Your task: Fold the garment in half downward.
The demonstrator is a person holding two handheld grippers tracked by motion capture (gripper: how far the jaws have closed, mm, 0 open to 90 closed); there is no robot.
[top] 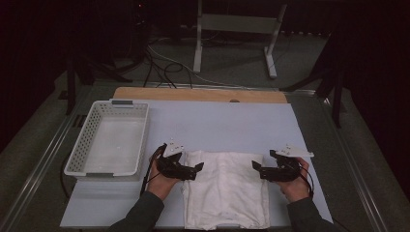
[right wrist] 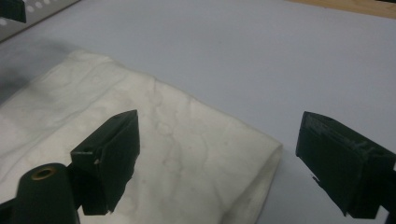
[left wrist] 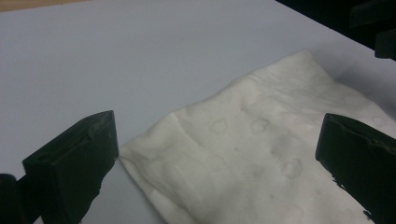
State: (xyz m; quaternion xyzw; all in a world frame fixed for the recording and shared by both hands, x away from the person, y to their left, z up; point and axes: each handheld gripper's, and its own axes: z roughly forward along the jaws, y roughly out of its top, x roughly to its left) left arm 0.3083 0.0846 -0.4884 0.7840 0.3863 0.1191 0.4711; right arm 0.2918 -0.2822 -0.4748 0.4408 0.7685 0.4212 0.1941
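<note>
A folded white cloth [top: 225, 188] lies on the pale mat near the front edge of the table. My left gripper [top: 194, 170] hovers at the cloth's far left corner with its jaws wide apart. In the left gripper view that gripper [left wrist: 215, 149] straddles the cloth's corner [left wrist: 243, 154] and holds nothing. At the cloth's far right corner my right gripper [top: 257, 169] is open too. The right gripper view has the cloth [right wrist: 154, 140] lying between and below the spread jaws of this gripper [right wrist: 217, 154], its folded edge near the right jaw.
A white perforated basket [top: 110, 139] stands empty at the left of the mat [top: 222, 121]. A wooden board edge [top: 198, 94] runs along the back. Beyond the table, cables and a white stand frame [top: 237, 29] sit on the dark floor.
</note>
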